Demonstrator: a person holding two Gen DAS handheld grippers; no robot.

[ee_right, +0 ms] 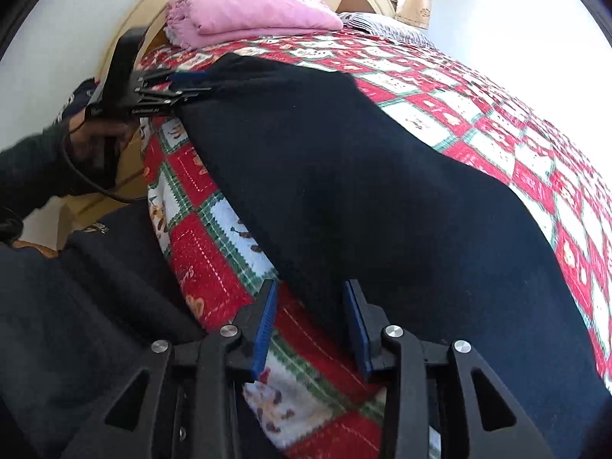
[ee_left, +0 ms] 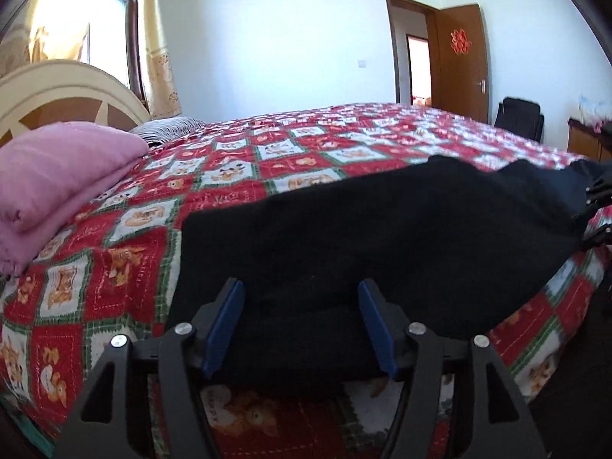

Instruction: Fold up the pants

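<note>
A folded pink blanket (ee_left: 57, 176) is sitting at the head of the bed (ee_left: 237, 176). The black pants (ee_left: 382, 237) are lying flat along the bed's near edge. The left claw (ee_left: 302, 325) is standing wide around one end's edge without pressing; the right claw (ee_right: 311, 329) is standing narrower, pads clear of the other end.

Left gripper (ee_left: 302, 321) and right gripper (ee_right: 311, 325), fingers apart.
</note>
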